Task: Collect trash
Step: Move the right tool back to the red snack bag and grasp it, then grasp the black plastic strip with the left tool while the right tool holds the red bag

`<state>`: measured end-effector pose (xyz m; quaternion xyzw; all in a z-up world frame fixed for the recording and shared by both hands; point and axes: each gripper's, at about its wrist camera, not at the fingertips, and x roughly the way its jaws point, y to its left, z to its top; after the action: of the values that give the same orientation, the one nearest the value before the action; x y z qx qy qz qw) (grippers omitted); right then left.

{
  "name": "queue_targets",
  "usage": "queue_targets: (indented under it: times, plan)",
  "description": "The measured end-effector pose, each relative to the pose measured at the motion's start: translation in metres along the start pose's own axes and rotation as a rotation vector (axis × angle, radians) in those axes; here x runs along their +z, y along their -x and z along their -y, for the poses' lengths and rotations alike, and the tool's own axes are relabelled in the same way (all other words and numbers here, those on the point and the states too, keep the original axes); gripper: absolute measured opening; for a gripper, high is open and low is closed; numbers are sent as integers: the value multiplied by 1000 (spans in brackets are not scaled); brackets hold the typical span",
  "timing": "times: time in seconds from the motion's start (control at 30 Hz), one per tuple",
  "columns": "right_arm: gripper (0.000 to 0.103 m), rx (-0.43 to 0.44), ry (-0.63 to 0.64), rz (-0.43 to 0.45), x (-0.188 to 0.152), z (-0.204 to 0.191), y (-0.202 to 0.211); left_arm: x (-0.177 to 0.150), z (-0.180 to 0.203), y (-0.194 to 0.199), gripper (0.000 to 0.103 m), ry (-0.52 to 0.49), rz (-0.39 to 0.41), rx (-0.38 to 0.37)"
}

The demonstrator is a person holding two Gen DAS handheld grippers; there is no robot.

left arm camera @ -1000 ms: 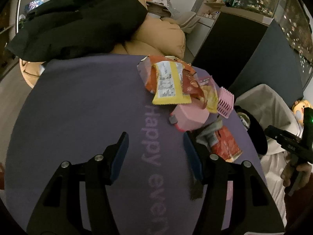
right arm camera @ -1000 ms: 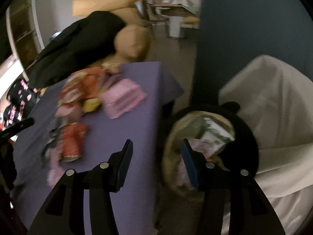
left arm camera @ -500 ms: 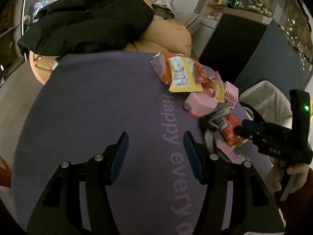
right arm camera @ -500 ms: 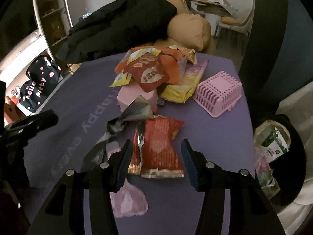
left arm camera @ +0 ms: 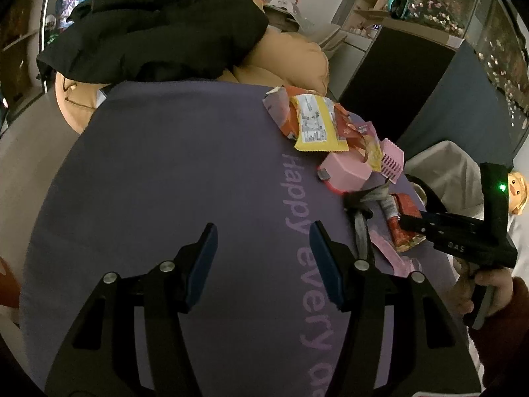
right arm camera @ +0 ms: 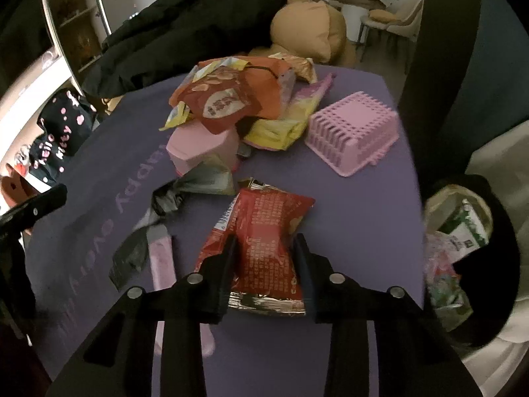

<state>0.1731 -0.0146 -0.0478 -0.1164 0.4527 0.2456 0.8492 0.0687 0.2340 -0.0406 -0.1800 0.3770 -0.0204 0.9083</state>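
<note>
Closest in: right gripper (right arm camera: 264, 248) with jaws closing around a red snack packet (right arm camera: 264, 241), packet squarely between them, pads right at its sides – too tight to say whether they press yet. Packet flat on the purple cloth (left arm camera: 165, 182) covering the worktop. Left gripper (left arm camera: 263, 258) hovering over bare cloth near the "Happy every" lettering, jaws apart, nothing between them.

Just left of the packet: a crumpled grey-black wrapper (right arm camera: 185, 195) and a pale pink wrapper (right arm camera: 162, 261), both touching or nearly touching it, so a bit crowded on that side. Off the worktop's right edge, lower down: a black bin (right arm camera: 476, 264) with trash already inside, green-and-white carton showing.

Further back: a pink box (right arm camera: 201, 145) under a heap of wrappers (right arm camera: 238, 99) – red, orange, yellow, all overlapping. Beside the heap, an upside-down pink basket (right arm camera: 353, 132), apart from the packet.

Farthest: a black jacket (left arm camera: 158, 29) draped over tan cushions (left arm camera: 297, 63) past the worktop's end, and a dark cabinet (left arm camera: 403, 79) on the right.
</note>
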Motion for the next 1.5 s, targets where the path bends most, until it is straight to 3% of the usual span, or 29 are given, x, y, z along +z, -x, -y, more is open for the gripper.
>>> queue_targets:
  times: [0.33, 0.73, 0.93, 1.13, 1.27, 1.4, 1.5]
  plan:
    - [28, -25, -36, 77, -16, 32, 43, -4, 21, -16, 55, -40, -41, -47]
    - [28, -73, -68, 137, -27, 52, 68, -4, 55, -33, 55, -140, -83, -193]
    - [28, -76, -76, 152, -35, 58, 75, -2, 84, -61, 55, -227, -130, -124]
    - [28, -75, -82, 159, -48, 62, 77, 15, 103, -89, 55, -205, -153, -97]
    - [28, -63, -95, 157, -54, 65, 76, 22, 115, -102, 46, -211, -163, -51]
    - [28, -58, -94, 160, -58, 65, 75, 22, 121, -107, 30, -201, -173, -47]
    - [28, -47, -96, 166, -59, 65, 76, 20, 122, -104, 25, -214, -164, -54]
